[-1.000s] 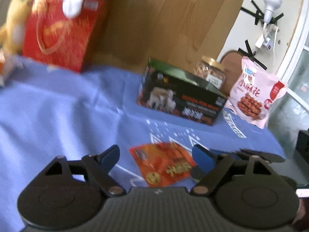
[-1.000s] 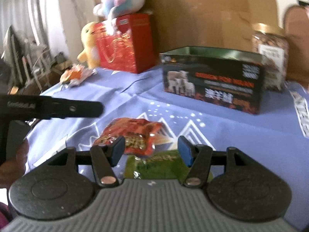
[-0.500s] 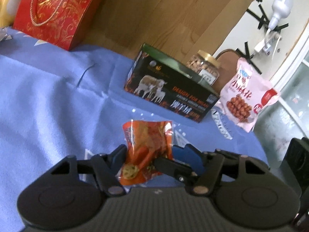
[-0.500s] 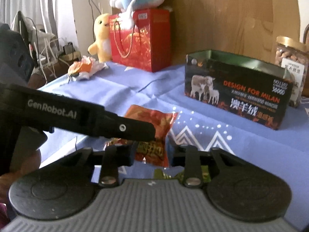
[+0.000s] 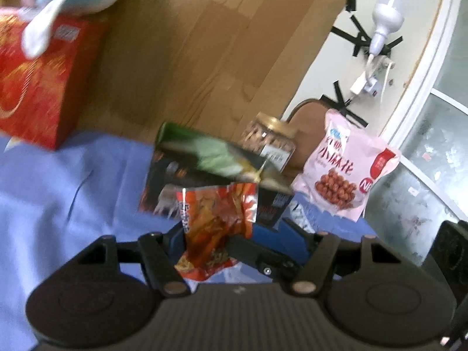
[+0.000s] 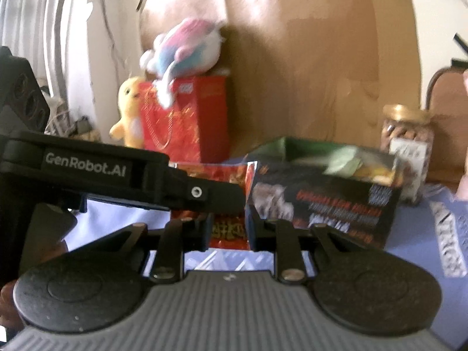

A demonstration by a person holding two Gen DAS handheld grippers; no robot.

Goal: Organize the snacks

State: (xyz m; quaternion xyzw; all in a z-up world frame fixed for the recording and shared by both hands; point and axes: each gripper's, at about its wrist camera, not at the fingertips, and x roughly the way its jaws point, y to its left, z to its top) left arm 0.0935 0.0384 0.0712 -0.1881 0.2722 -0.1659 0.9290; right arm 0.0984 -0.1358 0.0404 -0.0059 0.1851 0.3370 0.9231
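Note:
An orange-red snack packet (image 5: 216,219) stands upright off the blue cloth between the blue pads of my left gripper (image 5: 231,237), which is shut on it. A black finger of the right gripper (image 5: 257,256) lies inside those jaws, beside the packet. In the right wrist view the packet (image 6: 228,231) fills the narrow gap of my right gripper (image 6: 229,231); its jaws are closing, and I cannot tell whether the pads press. The left gripper's finger (image 6: 199,193) crosses in front. Behind stands the open dark box (image 5: 158,193) (image 6: 321,204), with a blurred pale green shape (image 5: 216,158) at its top.
A nut jar (image 5: 272,137) and a pink snack bag (image 5: 345,175) stand right of the box. A red gift bag (image 6: 187,122) with a plush toy (image 6: 184,46) on it is at the back left, beside a yellow plush (image 6: 128,114). A wooden board backs the table.
The left gripper closed on the orange-red packet and lifted it off the cloth. The right gripper's jaws narrowed and rose; the green packet under them no longer shows there.

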